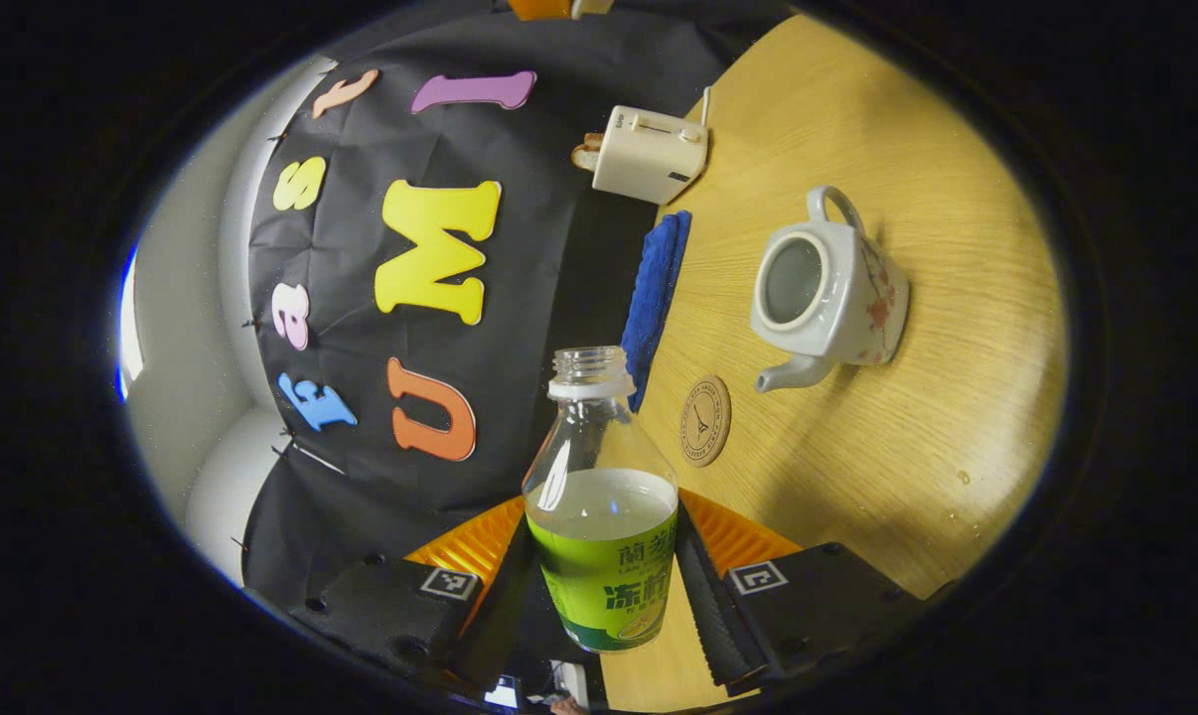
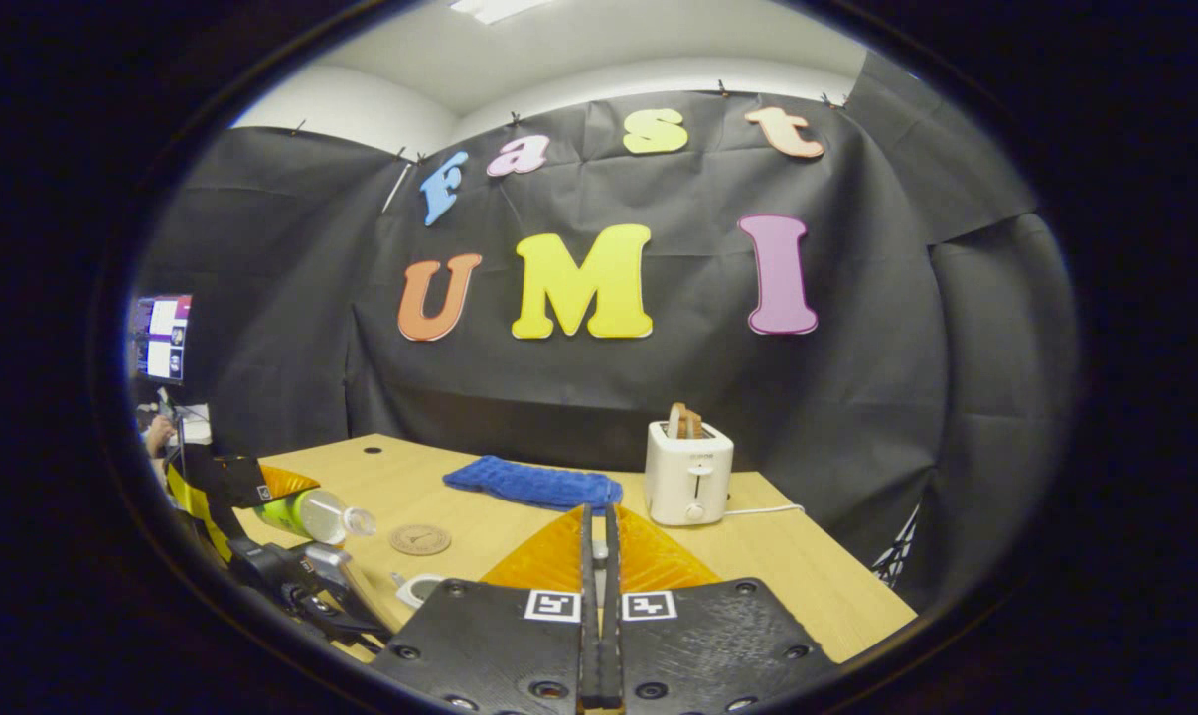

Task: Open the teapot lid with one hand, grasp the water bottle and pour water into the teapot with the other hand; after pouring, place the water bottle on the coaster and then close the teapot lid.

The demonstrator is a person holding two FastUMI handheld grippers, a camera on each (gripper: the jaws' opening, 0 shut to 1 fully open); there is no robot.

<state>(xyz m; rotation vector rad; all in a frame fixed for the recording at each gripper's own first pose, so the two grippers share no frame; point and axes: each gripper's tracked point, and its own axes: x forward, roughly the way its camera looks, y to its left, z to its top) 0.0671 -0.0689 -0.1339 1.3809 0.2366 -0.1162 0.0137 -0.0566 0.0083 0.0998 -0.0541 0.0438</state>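
Note:
My left gripper is shut on a clear water bottle with a green label, uncapped and about half full. In the right gripper view the bottle lies nearly level, its mouth toward the white teapot. The teapot stands on the table with its top open and no lid on it. A round cork coaster lies bare near its spout. My right gripper is raised above the table, fingers pressed together. A pale sliver shows between them, seemingly the teapot lid's knob.
A white toaster with bread in it stands at the back of the wooden table. A folded blue cloth lies beside it. A few water drops sit on the wood. A monitor stands at far left.

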